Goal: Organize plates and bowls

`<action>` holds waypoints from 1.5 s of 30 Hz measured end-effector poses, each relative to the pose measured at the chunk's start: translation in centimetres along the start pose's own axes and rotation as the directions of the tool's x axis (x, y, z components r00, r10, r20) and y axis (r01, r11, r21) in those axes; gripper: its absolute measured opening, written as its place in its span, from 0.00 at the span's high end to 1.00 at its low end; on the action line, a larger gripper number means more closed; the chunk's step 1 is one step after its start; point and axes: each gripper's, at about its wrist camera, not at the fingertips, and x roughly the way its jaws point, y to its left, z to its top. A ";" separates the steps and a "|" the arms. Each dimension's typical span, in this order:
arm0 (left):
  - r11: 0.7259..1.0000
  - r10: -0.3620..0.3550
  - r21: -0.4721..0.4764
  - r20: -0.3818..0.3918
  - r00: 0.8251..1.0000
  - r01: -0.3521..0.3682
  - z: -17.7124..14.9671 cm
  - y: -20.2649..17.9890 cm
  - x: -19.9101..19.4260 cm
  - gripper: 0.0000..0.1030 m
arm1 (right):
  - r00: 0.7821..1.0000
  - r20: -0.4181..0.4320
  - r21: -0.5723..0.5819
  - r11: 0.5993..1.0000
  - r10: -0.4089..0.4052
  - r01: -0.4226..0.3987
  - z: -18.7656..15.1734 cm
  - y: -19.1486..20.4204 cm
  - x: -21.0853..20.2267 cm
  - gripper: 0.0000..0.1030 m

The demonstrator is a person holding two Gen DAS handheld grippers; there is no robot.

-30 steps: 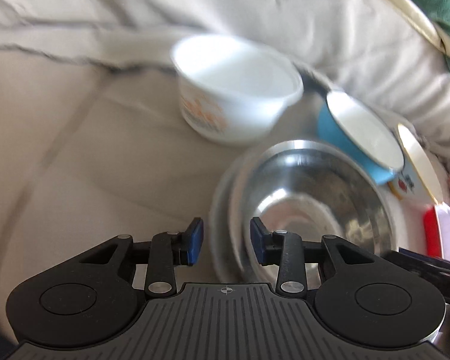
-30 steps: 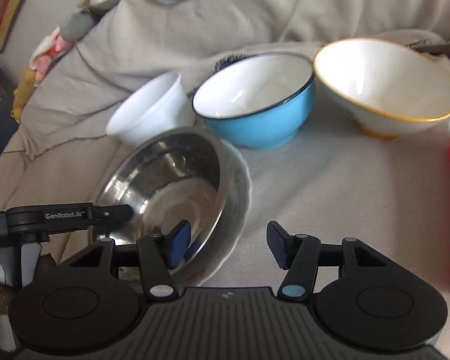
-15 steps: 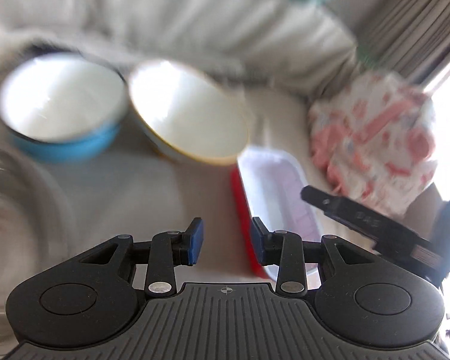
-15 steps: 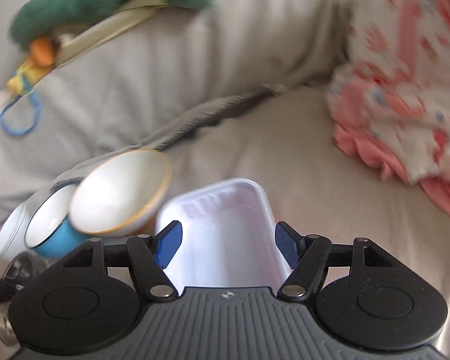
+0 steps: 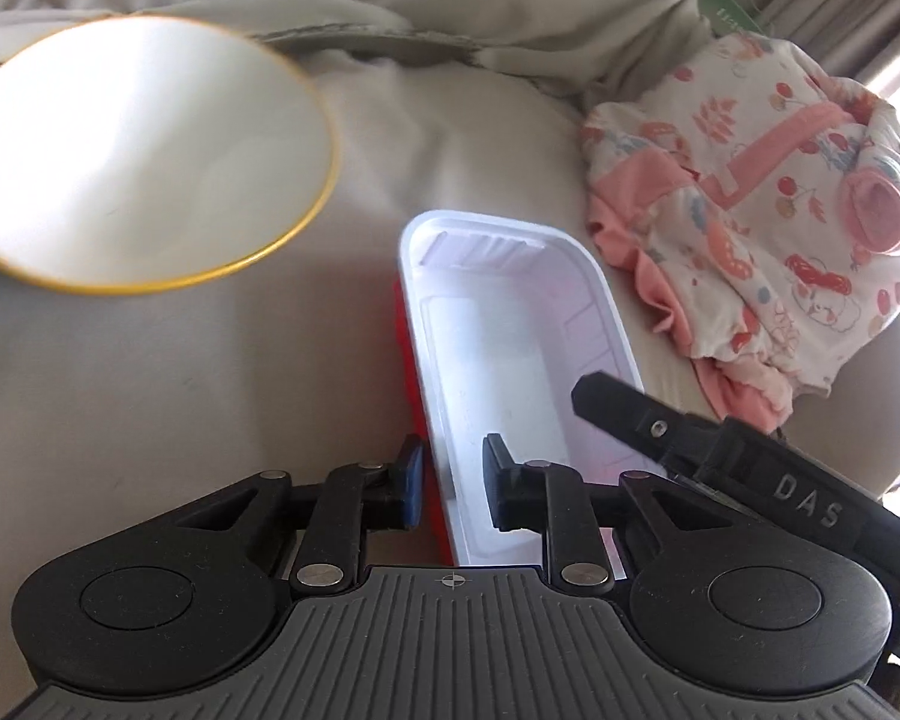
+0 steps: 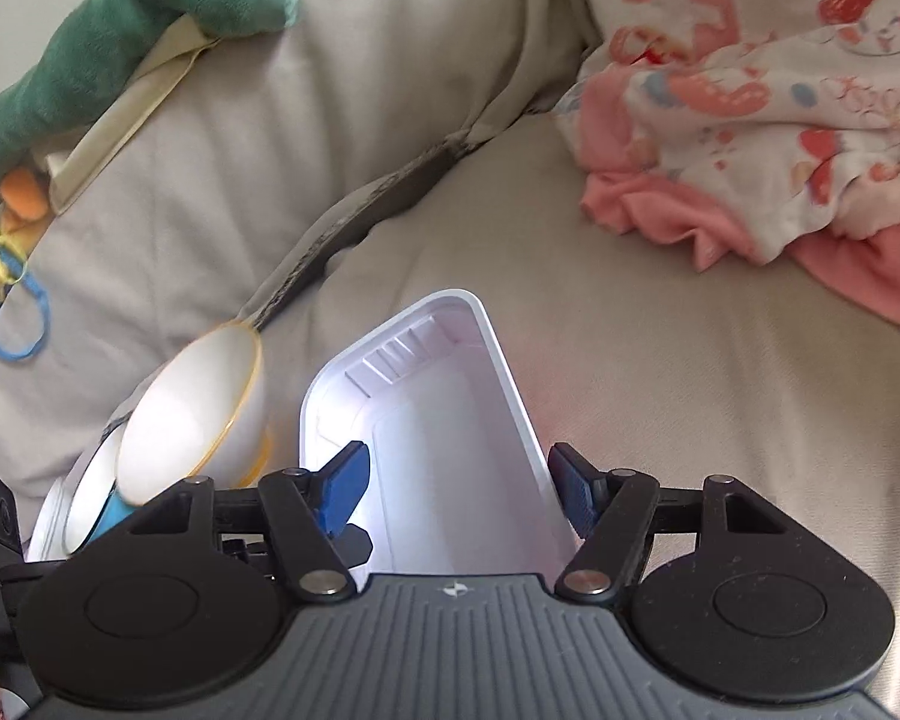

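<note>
**Both grippers close in on white tray on cloth-covered couch**

A white rectangular tray (image 5: 510,360) with a red outer wall lies on the beige cloth (image 5: 180,360) that covers the couch seat, its long side running away from both cameras. The left gripper (image 5: 450,489) straddles the tray's left wall: one blue-padded finger sits outside against the red side, the other inside the tray, with a narrow gap between them and the wall not visibly pinched. The right gripper (image 6: 459,483) has its fingers spread wide across the tray (image 6: 450,450), one pad inside near the left wall, the other just outside the right rim; whether either pad touches cannot be told. To the left of the tray stands a white bowl with a yellow rim (image 5: 144,150), near but apart from it. In the right wrist view a blue bowl (image 6: 105,516) shows behind the yellow-rimmed bowl (image 6: 192,414). A pink and white patterned garment (image 5: 768,210) lies crumpled toward the right end of the seat. A green plush toy (image 6: 120,30) rests on top of the back cushion.
</note>
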 end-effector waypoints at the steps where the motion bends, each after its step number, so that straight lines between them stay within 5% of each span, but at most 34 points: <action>1: 1.000 -0.011 -0.006 0.000 1.000 0.011 0.1 0.1 -0.1 0.77 | 1.000 0.004 0.005 1.000 -0.016 0.016 0.0 -0.1 0.1 0.35; 5: 0.998 -0.032 -0.044 0.034 0.999 0.033 -0.5 1.4 -2.4 0.77 | 0.992 0.060 -0.031 0.993 -0.113 0.115 -0.2 0.5 0.0 0.35; 10: 0.967 0.028 -0.250 0.257 0.966 0.039 -1.9 6.0 -9.2 0.77 | 0.967 0.222 -0.210 0.962 -0.127 0.175 0.1 4.6 -1.5 0.33; 13: 0.953 0.094 -0.303 0.328 0.940 0.010 -0.7 8.0 -11.0 0.77 | 0.987 0.157 -0.300 0.950 -0.039 0.085 1.9 7.9 0.1 0.33; 16: 0.933 0.182 -0.353 0.309 0.933 -0.065 0.6 9.4 -11.0 0.76 | 0.999 0.036 -0.276 0.961 0.035 -0.024 4.0 10.0 3.7 0.33; 20: 0.919 0.225 -0.382 0.313 0.923 -0.095 1.4 10.7 -10.6 0.76 | 0.999 -0.010 -0.266 0.963 0.043 -0.044 5.2 12.2 8.0 0.34; 25: 0.915 0.232 -0.388 0.275 0.933 -0.113 1.9 11.7 -9.0 0.68 | 0.994 -0.104 -0.285 0.956 0.046 -0.074 4.8 14.0 12.4 0.44; 27: 0.926 0.228 -0.358 0.268 0.936 -0.123 2.0 11.9 -8.6 0.70 | 0.985 -0.160 -0.250 0.962 0.067 -0.106 4.7 13.9 13.8 0.67; 35: 0.955 0.205 -0.261 0.230 0.951 -0.142 0.6 10.6 -8.8 0.74 | 0.962 -0.225 -0.177 0.964 0.156 -0.197 3.3 12.0 11.7 0.72; 40: 0.971 0.185 -0.184 0.182 0.966 -0.151 -3.2 9.5 -10.5 0.71 | 0.973 -0.201 -0.303 0.937 0.117 -0.175 0.0 12.5 7.8 0.72; 45: 0.969 0.173 -0.206 0.156 0.973 -0.139 -6.8 10.2 -12.9 0.72 | 0.959 -0.236 -0.326 0.917 0.157 -0.230 -3.1 12.4 4.3 0.71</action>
